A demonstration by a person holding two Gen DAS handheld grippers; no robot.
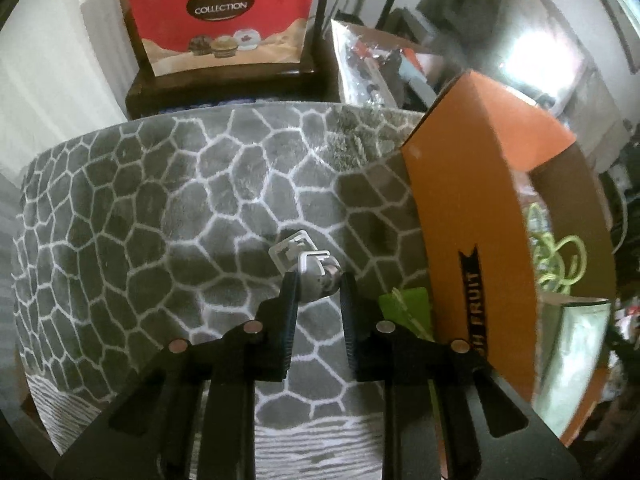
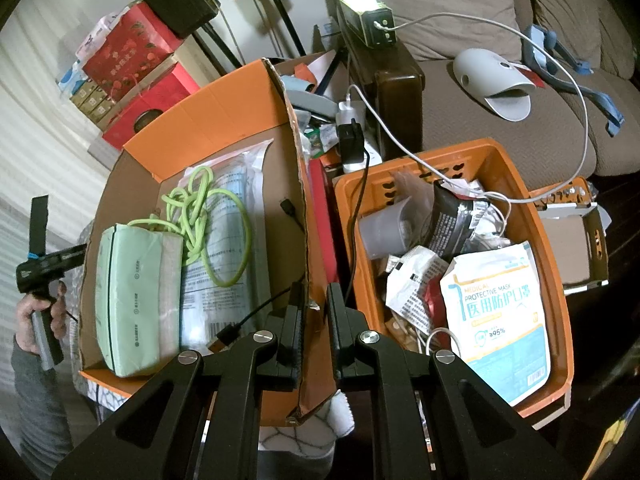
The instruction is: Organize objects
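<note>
My left gripper (image 1: pixel 318 282) is shut on a small silver metal clip with square loops (image 1: pixel 308 258), held above the grey patterned mat (image 1: pixel 160 208). The orange cardboard box (image 1: pixel 480 208) stands just to its right. In the right wrist view my right gripper (image 2: pixel 314 300) is shut on the right side wall of that cardboard box (image 2: pixel 296 184). Inside the box lie a pale green pouch (image 2: pixel 136 296), a lime green cord (image 2: pixel 200 216) and a clear plastic packet (image 2: pixel 236 240). The left gripper's handle and the hand on it (image 2: pixel 40 280) show at the box's left.
An orange plastic basket (image 2: pixel 556 280) right of the box holds a mask packet (image 2: pixel 500 312), a grey cup and wrappers. White and black cables run over it. A sofa lies behind. A red COLLECTION bag (image 1: pixel 224 16) stands on a dark stool beyond the mat.
</note>
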